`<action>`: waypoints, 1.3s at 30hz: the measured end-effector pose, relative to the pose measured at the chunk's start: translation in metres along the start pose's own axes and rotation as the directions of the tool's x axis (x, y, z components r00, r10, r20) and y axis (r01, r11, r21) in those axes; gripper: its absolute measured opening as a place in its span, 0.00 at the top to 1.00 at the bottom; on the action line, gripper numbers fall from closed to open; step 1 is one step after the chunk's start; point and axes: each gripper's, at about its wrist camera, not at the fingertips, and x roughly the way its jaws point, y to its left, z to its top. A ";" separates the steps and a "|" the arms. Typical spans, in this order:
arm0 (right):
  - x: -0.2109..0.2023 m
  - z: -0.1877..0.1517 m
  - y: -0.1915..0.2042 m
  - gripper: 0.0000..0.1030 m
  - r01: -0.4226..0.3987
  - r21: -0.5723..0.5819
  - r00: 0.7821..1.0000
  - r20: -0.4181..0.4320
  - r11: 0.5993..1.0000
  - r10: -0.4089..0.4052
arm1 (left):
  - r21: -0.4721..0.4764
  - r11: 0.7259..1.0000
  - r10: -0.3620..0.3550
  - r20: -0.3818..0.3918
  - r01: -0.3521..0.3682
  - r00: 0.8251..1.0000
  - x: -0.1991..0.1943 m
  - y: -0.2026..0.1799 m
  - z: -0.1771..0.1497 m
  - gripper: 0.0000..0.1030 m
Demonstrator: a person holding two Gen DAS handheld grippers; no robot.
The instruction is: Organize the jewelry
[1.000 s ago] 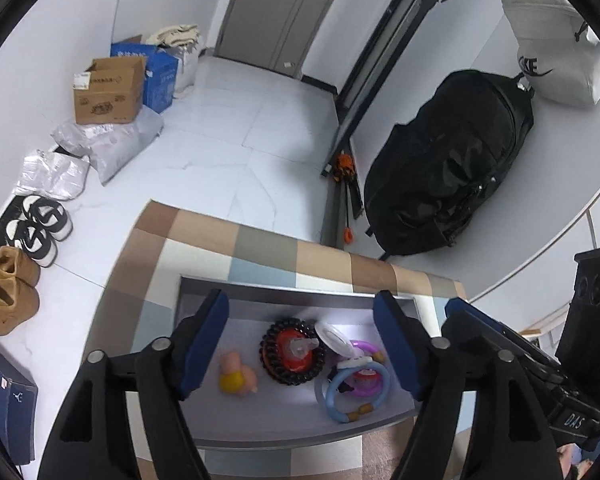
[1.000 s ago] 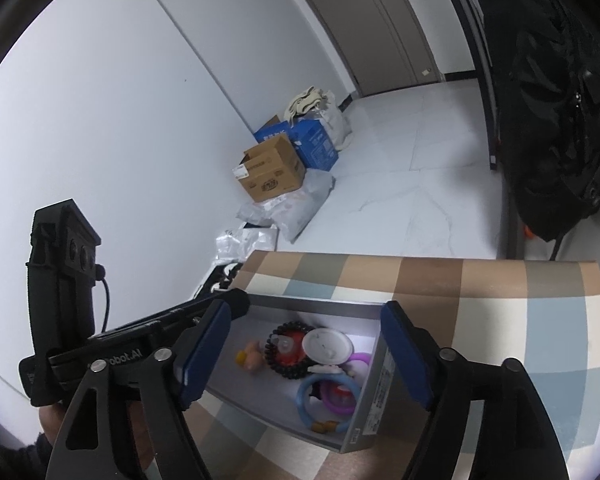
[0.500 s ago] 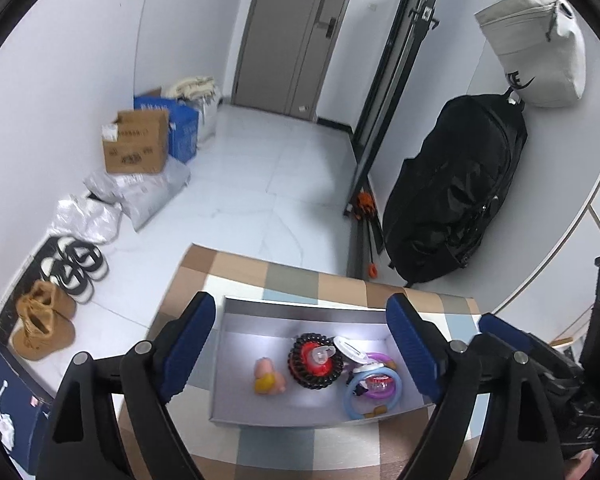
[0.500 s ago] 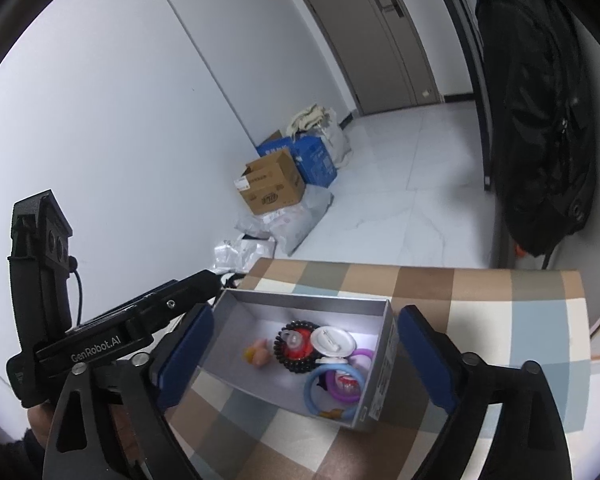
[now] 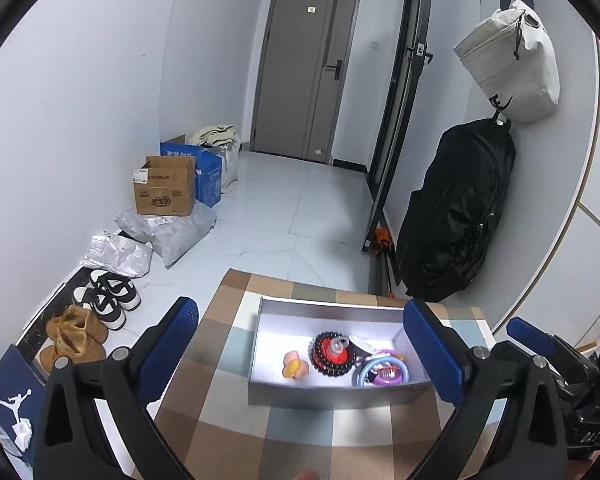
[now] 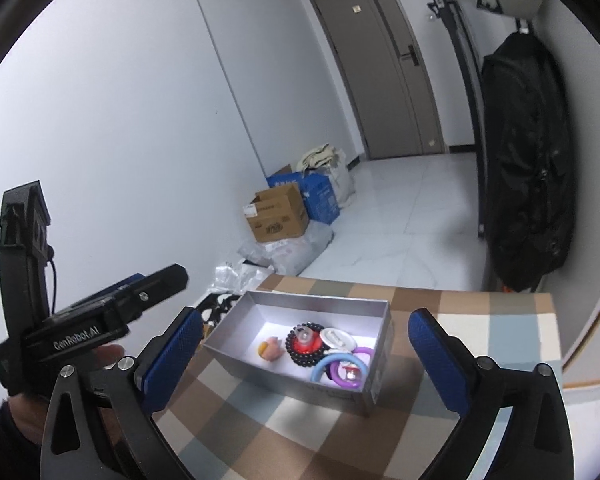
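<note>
Both claws stood wide open and empty: your left claw (image 5: 300, 340) and right claw (image 6: 306, 350) each framed the grey box (image 5: 332, 394) without touching it. Over the last second you pulled both back and up; the box shrank in each view and more of the checked table (image 5: 220, 360) showed around it. I judged this a retreat after a placement, so the sorting looked near finished or paused.

Contents of the box, bunched toward its right end:
- black bead bracelet (image 5: 332, 358) with a red centre piece
- blue ring (image 5: 382, 372) lying over a purple one
- white round piece (image 6: 337, 338) just behind them
- small pink and yellow item (image 5: 294, 366) a little apart to the left

Nothing else lay loose on the table in either view.

View differences: the right wrist camera caught your left hand (image 6: 106, 356) on its tool body; the left camera showed only a sliver of the right tool at its edge. The left camera alone showed the shoes (image 5: 104, 300) on the floor and the white bag (image 5: 512, 64) hung above the black backpack (image 5: 456, 208). The door (image 5: 304, 72) appeared in both.
</note>
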 end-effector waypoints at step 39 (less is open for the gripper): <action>-0.014 -0.024 0.007 0.00 0.056 -0.007 0.998 -0.023 0.998 -0.057 | 0.051 0.998 0.028 0.013 -0.029 1.000 -0.013 -0.020 -0.032 0.03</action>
